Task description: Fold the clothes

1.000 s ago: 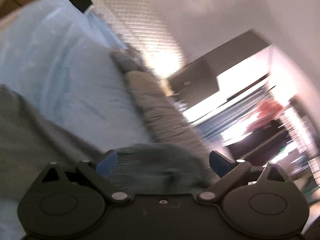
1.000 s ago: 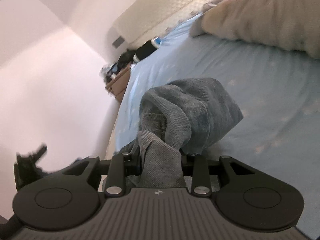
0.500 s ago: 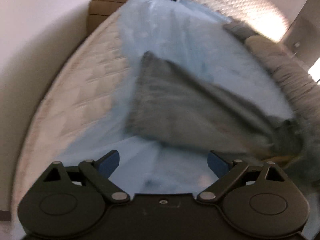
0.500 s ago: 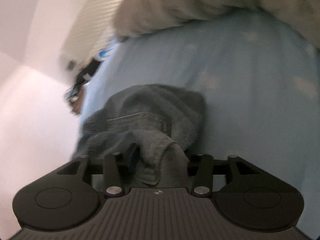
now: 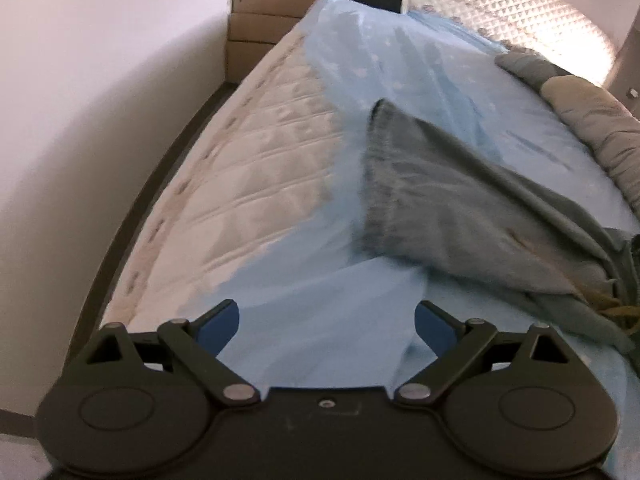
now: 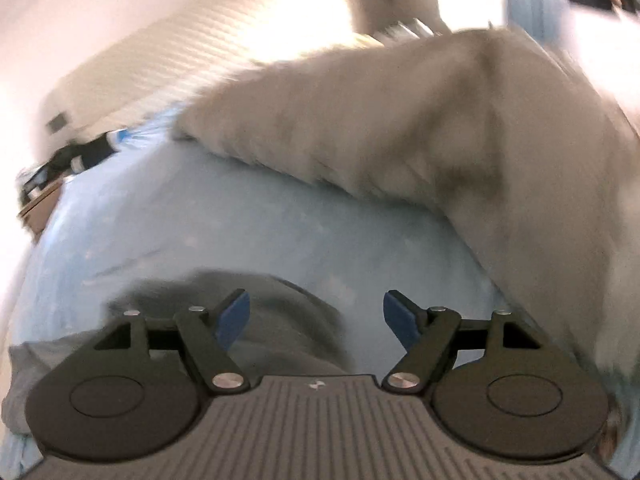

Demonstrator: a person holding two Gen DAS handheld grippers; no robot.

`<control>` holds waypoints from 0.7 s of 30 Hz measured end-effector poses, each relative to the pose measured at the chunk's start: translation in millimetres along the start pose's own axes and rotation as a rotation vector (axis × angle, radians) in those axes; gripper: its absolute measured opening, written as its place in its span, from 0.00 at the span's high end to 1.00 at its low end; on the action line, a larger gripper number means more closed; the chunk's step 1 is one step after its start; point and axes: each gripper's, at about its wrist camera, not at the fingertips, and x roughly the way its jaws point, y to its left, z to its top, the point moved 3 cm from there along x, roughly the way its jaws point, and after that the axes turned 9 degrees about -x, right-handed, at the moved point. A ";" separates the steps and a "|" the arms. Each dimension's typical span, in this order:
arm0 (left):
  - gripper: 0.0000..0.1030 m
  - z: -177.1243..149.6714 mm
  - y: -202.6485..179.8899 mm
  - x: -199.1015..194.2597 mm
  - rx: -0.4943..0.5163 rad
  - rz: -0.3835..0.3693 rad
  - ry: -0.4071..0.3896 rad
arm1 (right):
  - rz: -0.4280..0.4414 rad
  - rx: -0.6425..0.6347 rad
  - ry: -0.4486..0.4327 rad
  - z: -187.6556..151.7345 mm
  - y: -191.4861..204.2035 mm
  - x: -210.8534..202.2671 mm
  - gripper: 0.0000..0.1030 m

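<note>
Black left gripper point(image 5: 327, 322), blue-padded jaws (2 silver pivot screws).

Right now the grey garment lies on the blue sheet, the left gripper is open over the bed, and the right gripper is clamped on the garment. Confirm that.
One thing is wrong. The right wrist view shows the right gripper with its jaws opening and nothing pinched: the grey garment lies loose beneath them on the blue sheet. The left gripper is open over the bed.
</note>
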 end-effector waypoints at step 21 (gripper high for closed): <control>0.18 -29.9 58.1 4.2 0.065 0.011 0.033 | 0.627 -0.532 0.264 -12.2 587.1 197.3 0.33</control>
